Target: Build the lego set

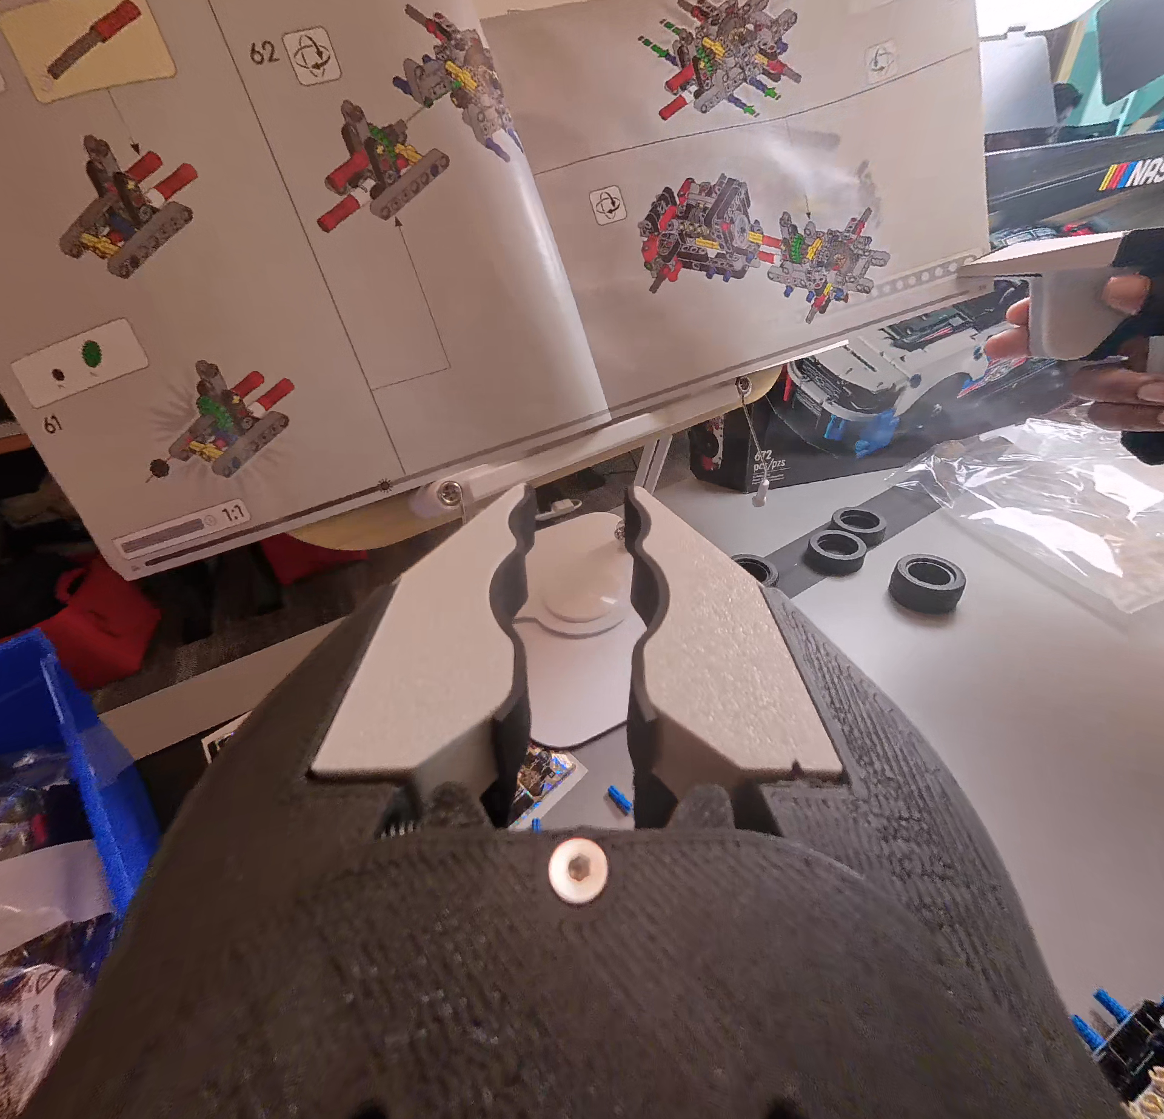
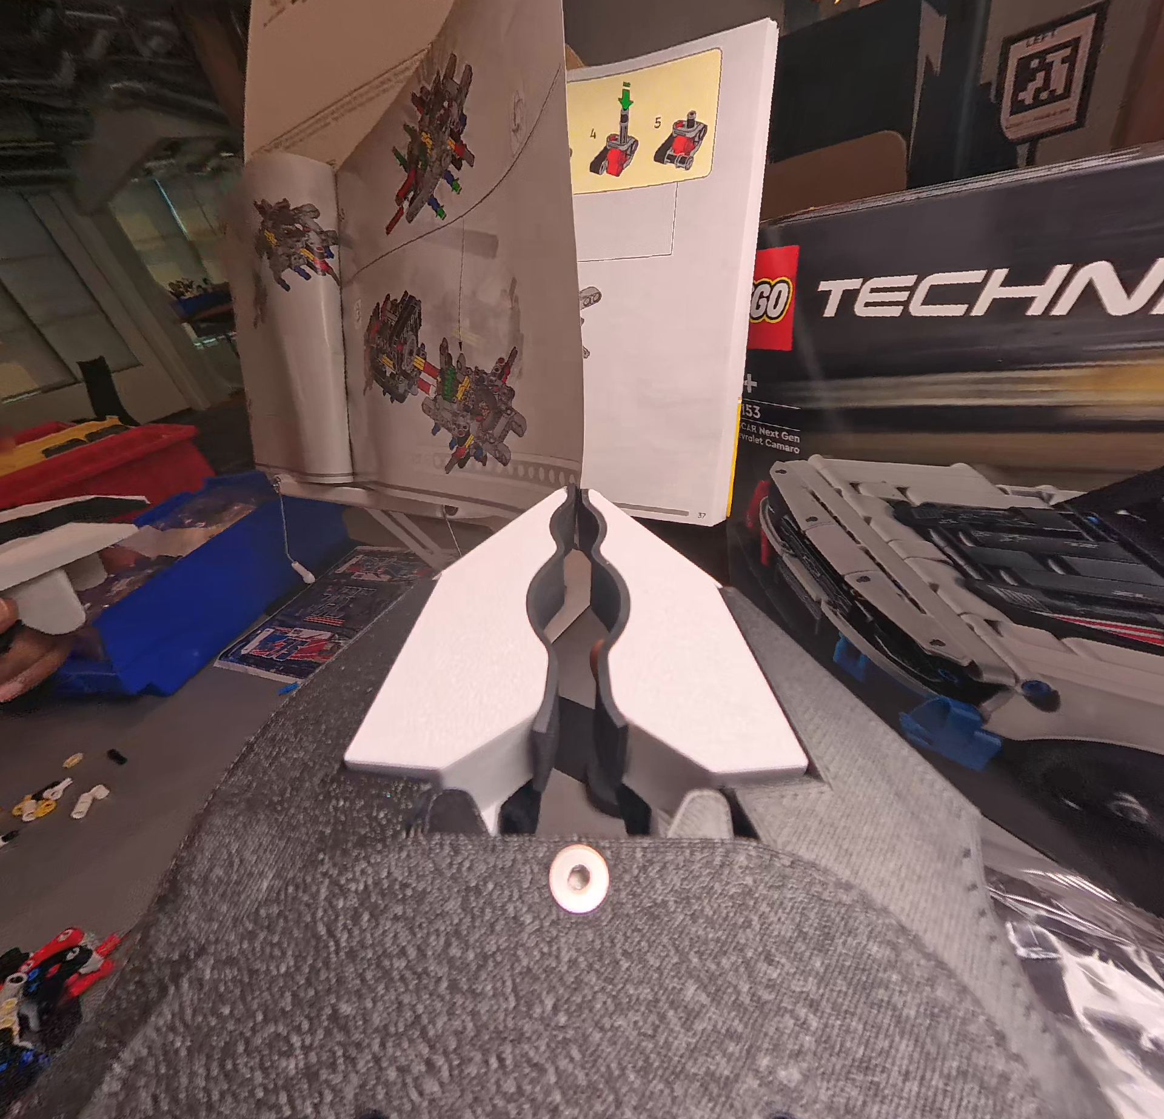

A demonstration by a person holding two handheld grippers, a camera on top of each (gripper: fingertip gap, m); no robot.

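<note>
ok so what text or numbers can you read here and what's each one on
I won't copy the writing out; these bear it.
Instruction booklet: step numbers by the diagrams, legible.
Black set box: logo and large white lettering, legible.
Square marker tag: small caption, blurred.
Sticker sheet: too blurred.

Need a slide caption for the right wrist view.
Right gripper pinches a page corner of the instruction booklet, beside the set's box.

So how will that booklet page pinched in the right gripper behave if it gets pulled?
The page is probably floppy: it already bows and curls from the booklet's spine. It looks thin, so a sharp tug by the right gripper, shut on its bottom corner, could crease or tear it. The propped booklet might shift on its stand.
</note>
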